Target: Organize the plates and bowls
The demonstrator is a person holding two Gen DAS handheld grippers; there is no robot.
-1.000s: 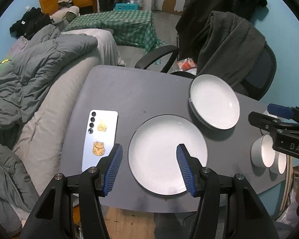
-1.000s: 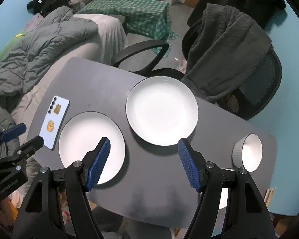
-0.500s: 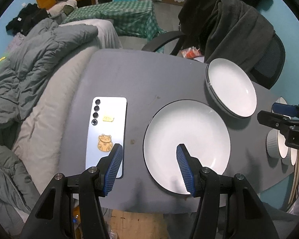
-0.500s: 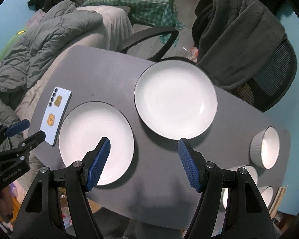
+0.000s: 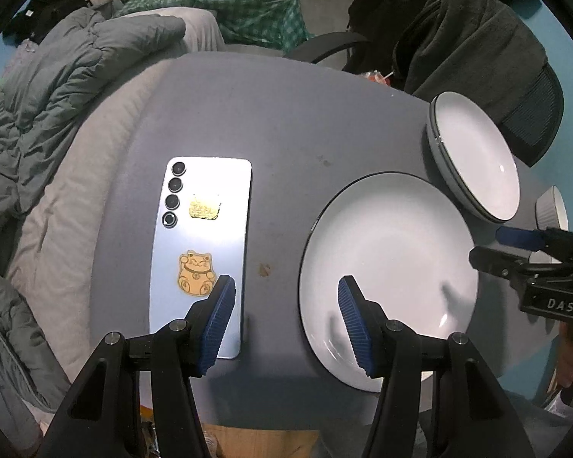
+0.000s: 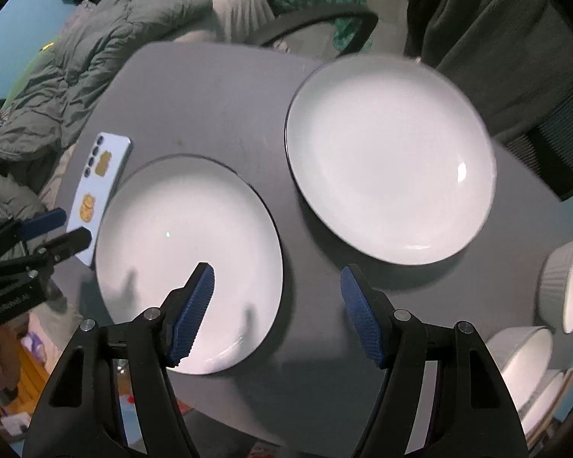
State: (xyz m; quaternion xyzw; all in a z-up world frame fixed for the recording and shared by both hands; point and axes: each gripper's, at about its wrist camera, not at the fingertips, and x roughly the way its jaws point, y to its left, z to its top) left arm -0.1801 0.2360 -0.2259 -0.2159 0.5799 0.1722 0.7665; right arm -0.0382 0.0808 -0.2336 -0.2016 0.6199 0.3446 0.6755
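Both grippers hang nose-down over the grey desk (image 5: 271, 122), fingers apart and holding nothing. The left gripper (image 5: 284, 318) straddles the bare strip between a phone (image 5: 206, 236) and the near plate (image 5: 393, 267), which lies by the desk's near edge. The right gripper (image 6: 277, 313) stands astride that same plate's (image 6: 183, 252) right rim.

The far plate (image 6: 389, 156) sits toward the far right corner, just beside the near one; from the left view it may be two stacked, though I cannot be sure. Three ribbed bowls (image 6: 567, 286) crowd the right edge.

To lift the near plate well, I'd pinch its rim from both sides, level. The rim slightly overhangs the near edge, which gives a finger room underneath. The phone crowds the left side. The far left desk is open.
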